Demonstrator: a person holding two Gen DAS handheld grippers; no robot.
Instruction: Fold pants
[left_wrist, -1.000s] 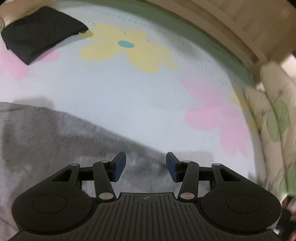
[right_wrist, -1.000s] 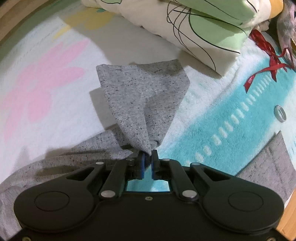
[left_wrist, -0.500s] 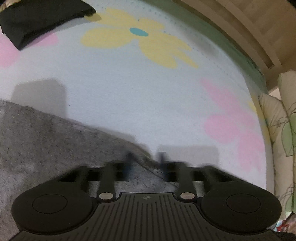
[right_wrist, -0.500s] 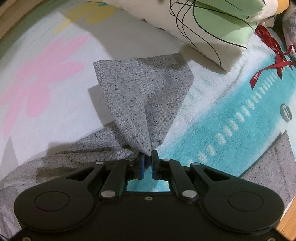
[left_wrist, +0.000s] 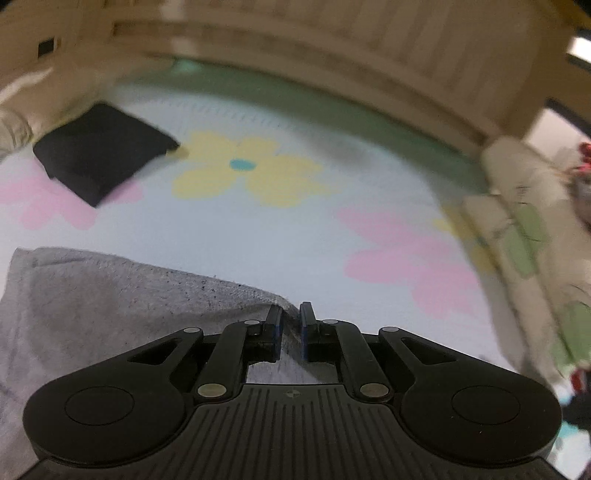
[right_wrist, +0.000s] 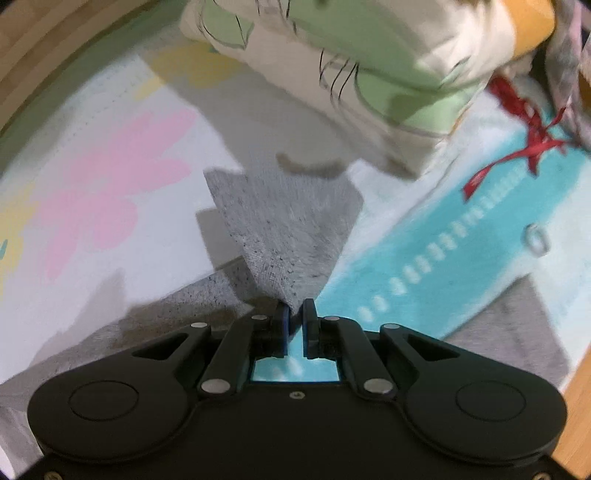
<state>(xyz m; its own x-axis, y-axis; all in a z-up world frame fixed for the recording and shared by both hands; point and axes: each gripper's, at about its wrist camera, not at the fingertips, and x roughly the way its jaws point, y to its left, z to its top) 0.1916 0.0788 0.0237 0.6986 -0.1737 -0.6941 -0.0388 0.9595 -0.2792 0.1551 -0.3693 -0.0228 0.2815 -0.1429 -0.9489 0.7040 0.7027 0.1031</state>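
Note:
The grey pants (left_wrist: 110, 302) lie on a flowered bed sheet (left_wrist: 295, 229). In the left wrist view my left gripper (left_wrist: 291, 314) is shut on the pants' upper edge, lifting a ridge of grey cloth between its blue pads. In the right wrist view my right gripper (right_wrist: 294, 314) is shut on a corner of the grey pants (right_wrist: 288, 229), which hangs from the jaws as a triangular flap above the sheet. More grey cloth trails to the lower left (right_wrist: 147, 325), and another part lies at the right (right_wrist: 517, 325).
A folded black garment (left_wrist: 99, 158) rests at the far left of the sheet. Green-leaf pillows (right_wrist: 369, 66) lie beyond the pants. A turquoise towel (right_wrist: 461, 251) with a red ribbon (right_wrist: 517, 155) and a small ring (right_wrist: 535, 240) sits at the right. A wooden bed frame (left_wrist: 369, 55) borders the far side.
My left gripper went from open above the cloth to shut on the pants' edge and rose with it. The right gripper lifted slightly, still holding its corner.

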